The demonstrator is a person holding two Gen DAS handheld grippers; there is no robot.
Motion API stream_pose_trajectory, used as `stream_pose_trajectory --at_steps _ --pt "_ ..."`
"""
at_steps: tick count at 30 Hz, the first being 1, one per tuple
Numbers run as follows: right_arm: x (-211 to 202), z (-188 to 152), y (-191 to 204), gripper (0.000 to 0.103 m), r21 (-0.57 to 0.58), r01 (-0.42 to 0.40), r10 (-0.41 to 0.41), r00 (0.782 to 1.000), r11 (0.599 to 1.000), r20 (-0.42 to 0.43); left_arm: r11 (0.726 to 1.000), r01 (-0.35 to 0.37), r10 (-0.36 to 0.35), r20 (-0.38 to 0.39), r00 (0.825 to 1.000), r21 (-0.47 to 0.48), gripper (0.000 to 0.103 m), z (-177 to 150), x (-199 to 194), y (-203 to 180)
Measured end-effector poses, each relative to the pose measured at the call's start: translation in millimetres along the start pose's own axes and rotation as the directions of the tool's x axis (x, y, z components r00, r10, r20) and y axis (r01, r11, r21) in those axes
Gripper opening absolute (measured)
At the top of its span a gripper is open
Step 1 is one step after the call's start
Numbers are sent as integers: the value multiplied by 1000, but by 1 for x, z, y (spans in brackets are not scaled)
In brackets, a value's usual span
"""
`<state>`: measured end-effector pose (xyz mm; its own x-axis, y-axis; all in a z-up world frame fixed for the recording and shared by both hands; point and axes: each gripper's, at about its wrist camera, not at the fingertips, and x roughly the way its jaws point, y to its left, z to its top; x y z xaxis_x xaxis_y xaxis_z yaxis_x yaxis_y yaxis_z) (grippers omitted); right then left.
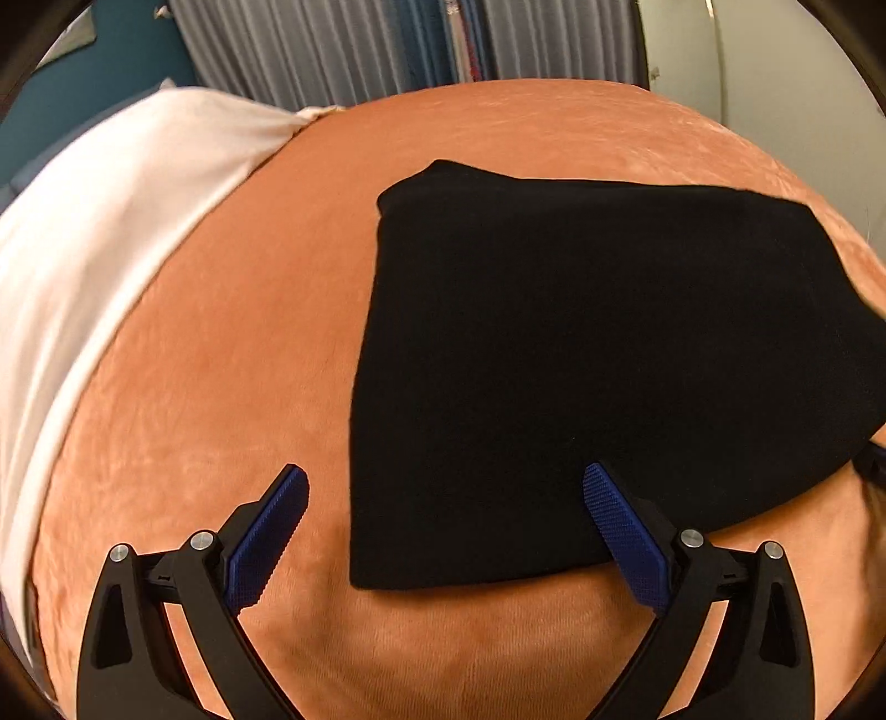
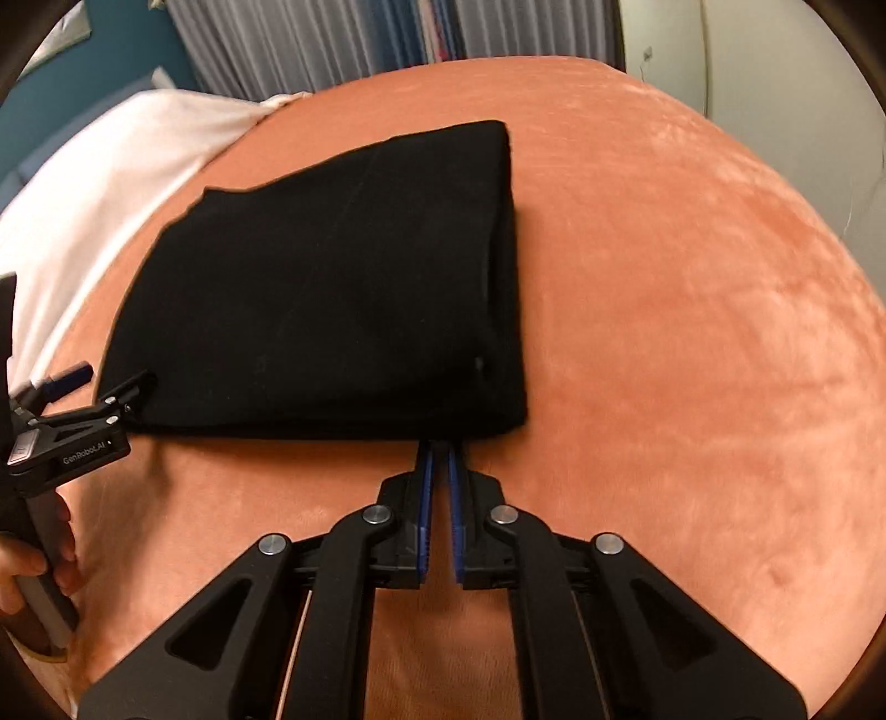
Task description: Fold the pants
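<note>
The black pants [image 1: 581, 360] lie folded into a thick, roughly square stack on the orange bedspread [image 1: 194, 387]; they also show in the right wrist view [image 2: 332, 304]. My left gripper [image 1: 443, 482] is open, its fingers straddling the stack's near left corner. In the right wrist view the left gripper [image 2: 111, 399] sits at the stack's near left corner. My right gripper [image 2: 437, 451] is nearly shut, its fingertips at the stack's near edge; whether they pinch fabric is unclear.
A white blanket [image 1: 99, 232] lies along the left side of the bed. Grey curtains [image 1: 304, 44] hang behind, with a white wall [image 2: 747, 66] at the right. Bare orange bedspread [image 2: 692, 332] extends right of the stack.
</note>
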<state>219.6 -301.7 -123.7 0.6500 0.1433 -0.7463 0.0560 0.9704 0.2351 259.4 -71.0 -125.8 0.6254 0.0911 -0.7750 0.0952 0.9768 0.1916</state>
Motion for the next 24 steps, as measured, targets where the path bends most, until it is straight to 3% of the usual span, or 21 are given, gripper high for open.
stream_pose_trajectory --at_steps 7,11,13,15,24 --pt "-93 -18 4 7 14 -21 19 989 1000 148 1000 3 -4 111 994 10 98 -21 -81 16" --pt "-132 -34 14 8 2 -7 7 983 1000 186 999 45 -41 121 992 -28 98 -45 -121 25" --pt "-147 -43 20 35 -1 -2 2 979 1000 205 997 54 -47 124 991 -51 98 -57 -136 28" --pt "-157 -56 26 50 -17 14 -10 974 1000 224 996 61 -53 128 990 -60 98 -68 -148 29" --pt "-166 -111 45 51 -25 -1 5 984 1000 176 987 122 -113 90 989 -104 98 -122 -171 24"
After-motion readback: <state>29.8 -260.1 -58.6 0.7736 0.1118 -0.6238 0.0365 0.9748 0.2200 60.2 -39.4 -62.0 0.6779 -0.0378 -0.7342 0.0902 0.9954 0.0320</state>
